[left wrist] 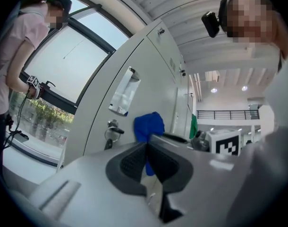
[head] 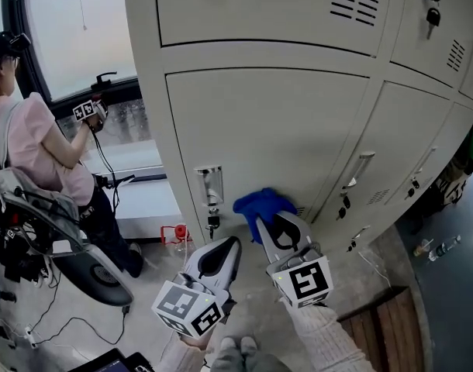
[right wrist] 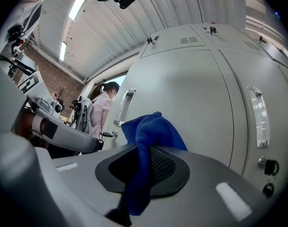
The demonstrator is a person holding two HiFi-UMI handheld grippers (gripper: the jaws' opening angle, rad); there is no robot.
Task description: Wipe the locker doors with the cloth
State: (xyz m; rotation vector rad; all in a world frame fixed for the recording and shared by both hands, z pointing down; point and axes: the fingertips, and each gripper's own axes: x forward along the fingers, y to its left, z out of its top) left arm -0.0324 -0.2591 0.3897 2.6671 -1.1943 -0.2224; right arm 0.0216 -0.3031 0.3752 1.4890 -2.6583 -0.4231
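Note:
The beige locker door [head: 275, 130] fills the middle of the head view, with a recessed handle [head: 210, 183] and a key [head: 212, 222] at its lower left. My right gripper [head: 269, 225] is shut on a blue cloth [head: 261, 203], which bunches at the door's lower right corner; I cannot tell whether it touches the door. In the right gripper view the cloth [right wrist: 151, 129] hangs down between the shut jaws of the right gripper [right wrist: 145, 150]. My left gripper [head: 226, 248] is shut and holds nothing, just left of the right one and below the key [left wrist: 112, 130]. The left gripper view shows the cloth [left wrist: 148, 126] beyond the left gripper [left wrist: 147, 148].
More locker doors [head: 391, 169] run to the right. A person in a pink shirt [head: 35, 142] stands at the left by a window [head: 74, 29], holding another gripper. Cables and a chair [head: 58, 239] crowd the left floor. Bottles [head: 436, 248] and a wooden board [head: 384, 324] lie at the right.

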